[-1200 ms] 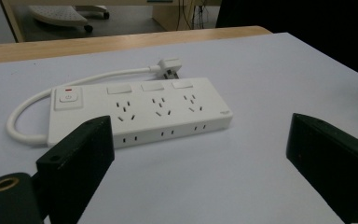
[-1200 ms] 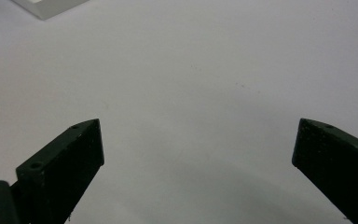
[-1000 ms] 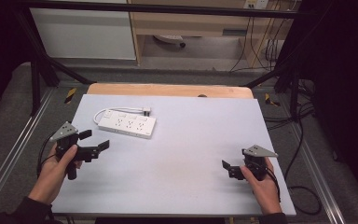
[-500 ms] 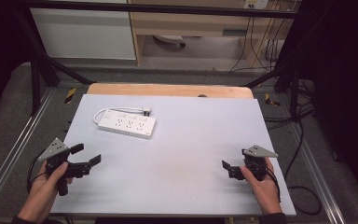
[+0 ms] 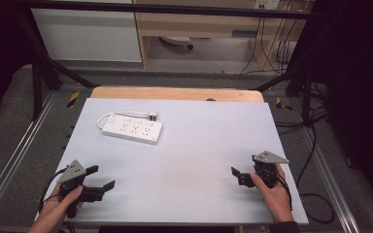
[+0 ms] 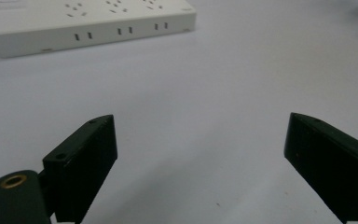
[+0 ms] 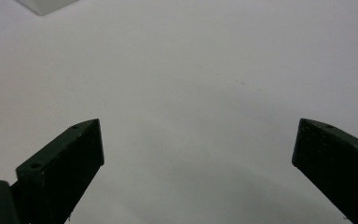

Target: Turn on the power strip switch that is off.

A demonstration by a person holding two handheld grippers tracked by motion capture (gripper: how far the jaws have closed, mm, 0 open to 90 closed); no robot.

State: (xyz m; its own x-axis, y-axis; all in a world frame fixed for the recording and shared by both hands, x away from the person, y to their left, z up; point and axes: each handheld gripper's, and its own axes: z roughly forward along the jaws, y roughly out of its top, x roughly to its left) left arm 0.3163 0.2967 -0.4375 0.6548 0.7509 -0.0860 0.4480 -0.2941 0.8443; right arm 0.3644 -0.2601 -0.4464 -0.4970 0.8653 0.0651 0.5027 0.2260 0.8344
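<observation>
The power strip point(image 5: 132, 130), white with its cord looped behind it, is lying flat on the far left part of the pale grey bench point(image 5: 199, 145), well apart from both grippers. Wooden edging is showing at the bench's far side, with cables trailing over the floor beyond. The left gripper point(image 5: 99, 182) and right gripper point(image 5: 237, 175) are hovering near the front corners, fingers spread wide, holding nothing. No writing is legible.

A power strip point(image 5: 132, 130) is laid on the desk point(image 5: 199, 145), in its far left part. The left hand-held gripper point(image 5: 102, 180) is held over the near left corner, well apart from the strip. The right hand-held gripper point(image 5: 235, 174) is held near the near right edge, with bare desk between the two.
</observation>
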